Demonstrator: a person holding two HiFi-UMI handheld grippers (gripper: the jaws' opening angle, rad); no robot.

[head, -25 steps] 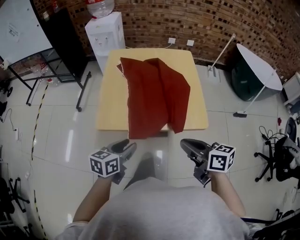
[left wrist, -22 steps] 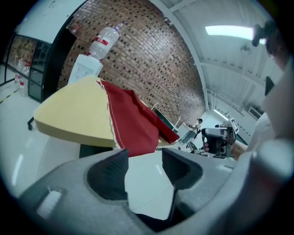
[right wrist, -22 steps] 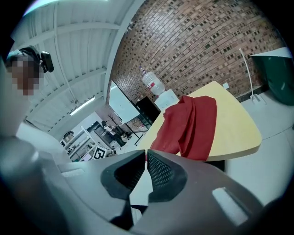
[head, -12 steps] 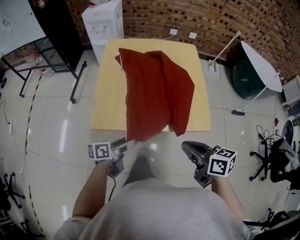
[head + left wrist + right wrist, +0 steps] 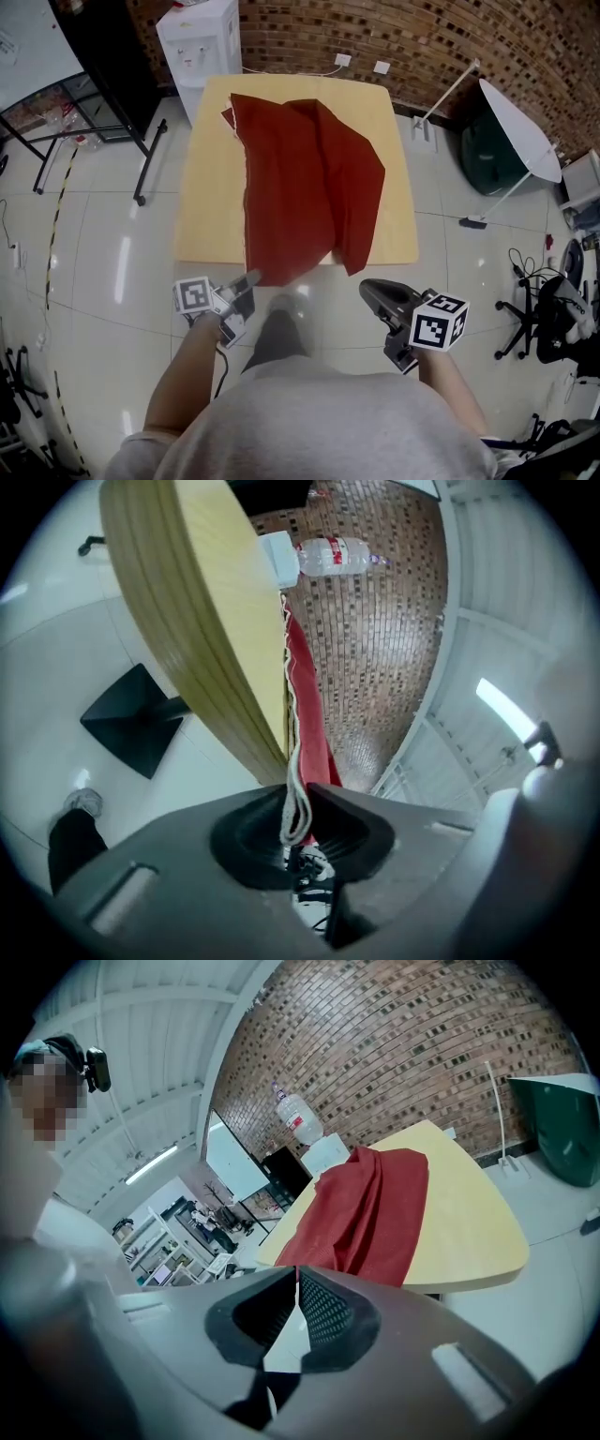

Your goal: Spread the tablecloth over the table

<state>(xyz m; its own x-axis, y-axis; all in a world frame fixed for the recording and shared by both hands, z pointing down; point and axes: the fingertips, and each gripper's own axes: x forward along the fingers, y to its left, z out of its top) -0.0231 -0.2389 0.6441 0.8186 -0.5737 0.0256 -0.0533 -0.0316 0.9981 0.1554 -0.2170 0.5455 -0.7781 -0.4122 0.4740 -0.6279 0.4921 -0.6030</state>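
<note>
Matt red woven cloth for the tablecloth [image 5: 309,187], softly creased, with a white twisted-cord hem [image 5: 292,761]. Smooth pale wood-look top with low sheen on the table [image 5: 211,206]; glossy light tiles on the floor [image 5: 103,272], rough brick on the wall [image 5: 422,37]. Matt black, finely ribbed pads [image 5: 323,1312] on the right gripper [image 5: 297,1283].

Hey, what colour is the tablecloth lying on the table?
Deep red. The tablecloth shows best in the head view, lying bunched on the yellowish table.
</note>
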